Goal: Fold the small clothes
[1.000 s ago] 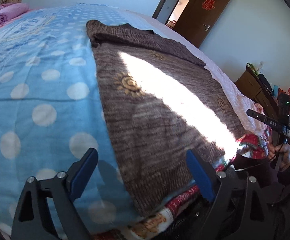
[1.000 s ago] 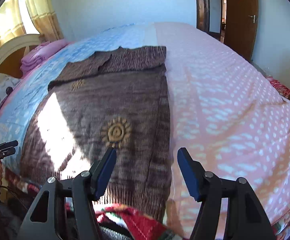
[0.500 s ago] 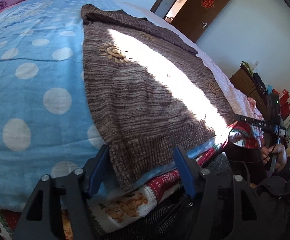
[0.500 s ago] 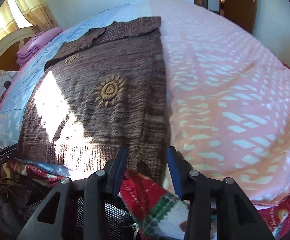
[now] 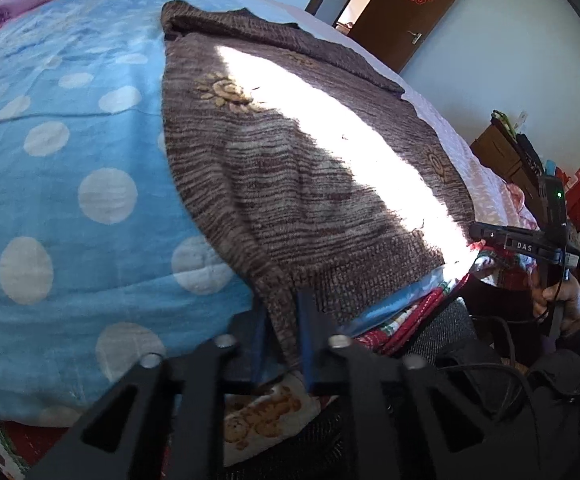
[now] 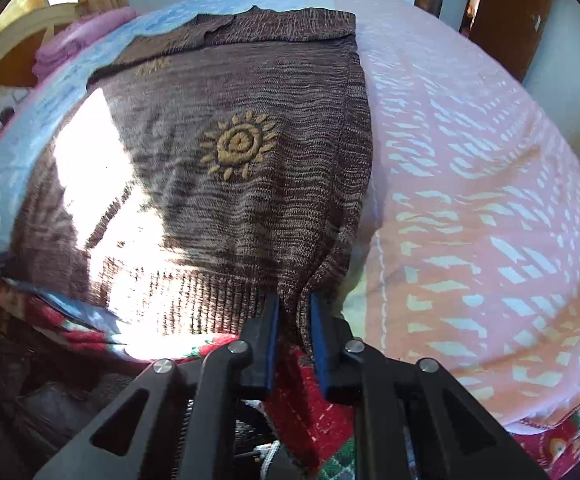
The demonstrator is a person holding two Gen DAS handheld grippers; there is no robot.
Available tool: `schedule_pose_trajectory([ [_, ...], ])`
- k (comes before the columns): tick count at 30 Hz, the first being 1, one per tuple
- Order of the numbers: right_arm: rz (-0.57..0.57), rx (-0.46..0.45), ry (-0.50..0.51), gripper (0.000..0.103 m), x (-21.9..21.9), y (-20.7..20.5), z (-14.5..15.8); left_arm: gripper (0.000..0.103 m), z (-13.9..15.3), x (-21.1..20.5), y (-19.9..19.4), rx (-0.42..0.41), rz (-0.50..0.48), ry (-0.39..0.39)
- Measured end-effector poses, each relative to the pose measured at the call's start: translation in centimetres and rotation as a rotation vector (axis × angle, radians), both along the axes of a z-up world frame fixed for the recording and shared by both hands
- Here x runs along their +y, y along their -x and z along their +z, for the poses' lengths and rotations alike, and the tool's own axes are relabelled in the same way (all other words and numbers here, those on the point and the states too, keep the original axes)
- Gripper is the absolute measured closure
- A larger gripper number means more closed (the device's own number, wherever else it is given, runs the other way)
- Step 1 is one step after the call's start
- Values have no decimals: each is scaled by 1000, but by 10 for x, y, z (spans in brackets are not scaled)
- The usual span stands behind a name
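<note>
**Brown knit seized at both hem corners**

Brown marled knit fills the left wrist view: the sweater (image 5: 290, 168) is spread flat on the bed, over a blue dotted blanket (image 5: 70, 184), with its collar end far from the camera. The left tool (image 5: 282, 332), wide open and short of the cloth a second ago, is now closed almost fully on the near hem corner, which is bunched between the blue pads (image 5: 303, 336). The right tool (image 5: 525, 240) is seen at the far side of the hem.

From the right wrist view, the sweater (image 6: 250, 168) is seen lying partly on the pink sheet (image 6: 469, 200), a sun motif (image 6: 240, 146) facing up. The right tool (image 6: 293, 336), half open half a second ago, is now clamped on the other hem corner.

With both corners gripped, the grasp is judged complete; the hem is probably ready to be lifted toward the collar for a fold.
</note>
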State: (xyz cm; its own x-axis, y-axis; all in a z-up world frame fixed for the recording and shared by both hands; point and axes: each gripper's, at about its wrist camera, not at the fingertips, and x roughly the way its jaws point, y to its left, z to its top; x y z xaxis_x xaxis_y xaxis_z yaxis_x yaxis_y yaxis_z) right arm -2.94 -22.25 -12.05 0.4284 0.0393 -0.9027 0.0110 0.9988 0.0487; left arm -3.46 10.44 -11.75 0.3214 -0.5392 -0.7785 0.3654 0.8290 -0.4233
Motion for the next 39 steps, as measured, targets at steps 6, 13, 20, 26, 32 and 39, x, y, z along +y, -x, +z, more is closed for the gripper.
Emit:
schedule_pose_trajectory([
  [6,-54,-51,-252,93,-30,-2,28,94,20,4,-9,-25,22,35],
  [13,-61,-184,-489,93,-43,-40,74,95,63,-5,-58,-87,17,119],
  [20,-126,-229,-556,93,-57,-114,86,95,72,-9,-132,-109,77,115],
  [26,-235,-194,-564,93,-77,-171,51,95,60,-16,-181,-88,98,58],
  [32,-296,-143,-573,93,-86,-195,19,94,43,-11,-209,4,118,44],
  [39,-327,-117,-591,92,-95,-207,10,84,49,5,-220,-8,161,11],
])
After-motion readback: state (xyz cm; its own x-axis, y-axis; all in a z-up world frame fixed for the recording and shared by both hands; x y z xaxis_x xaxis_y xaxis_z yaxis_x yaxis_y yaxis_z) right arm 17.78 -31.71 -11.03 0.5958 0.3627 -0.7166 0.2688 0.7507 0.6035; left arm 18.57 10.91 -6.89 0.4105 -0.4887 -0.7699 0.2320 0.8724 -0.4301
